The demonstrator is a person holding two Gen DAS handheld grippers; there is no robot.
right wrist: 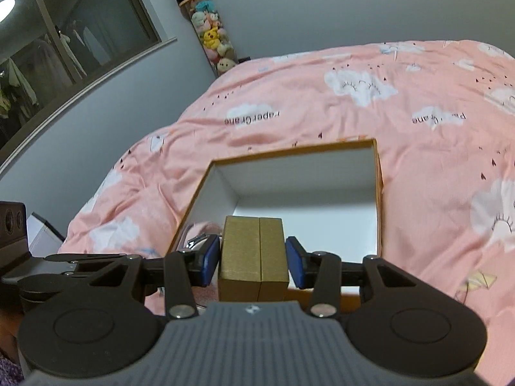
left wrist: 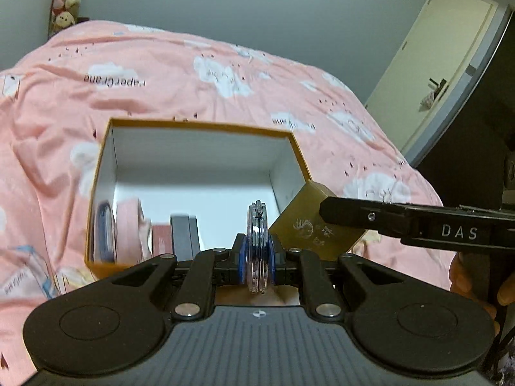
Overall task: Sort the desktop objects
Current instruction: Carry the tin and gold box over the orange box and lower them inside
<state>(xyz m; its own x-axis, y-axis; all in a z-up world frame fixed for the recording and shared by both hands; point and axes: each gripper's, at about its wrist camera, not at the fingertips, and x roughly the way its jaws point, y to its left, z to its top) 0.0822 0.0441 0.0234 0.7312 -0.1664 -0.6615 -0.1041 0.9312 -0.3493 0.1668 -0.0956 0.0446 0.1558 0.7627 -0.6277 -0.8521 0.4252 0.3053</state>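
Note:
My left gripper [left wrist: 257, 259] is shut on a clear round disc [left wrist: 257, 225] with a toothed edge, which stands on edge between the blue pads. My right gripper [right wrist: 253, 259] is shut on a small gold box [right wrist: 252, 251], one blue pad against each side. In the left wrist view that gold box [left wrist: 305, 225] hangs at the right, under a black finger [left wrist: 354, 212] of the right gripper. Both grippers hover over the near edge of an open orange box with white inside [left wrist: 199, 126] [right wrist: 289, 152], which lies on the bed.
Several flat items, blue, pink and dark grey [left wrist: 128, 228], stand at the near left inside the open box. A pink cloud-print bedspread [left wrist: 193, 74] lies all around it. A door [left wrist: 444, 74] is at the right, a column of plush toys [right wrist: 210, 35] beside a window [right wrist: 64, 48].

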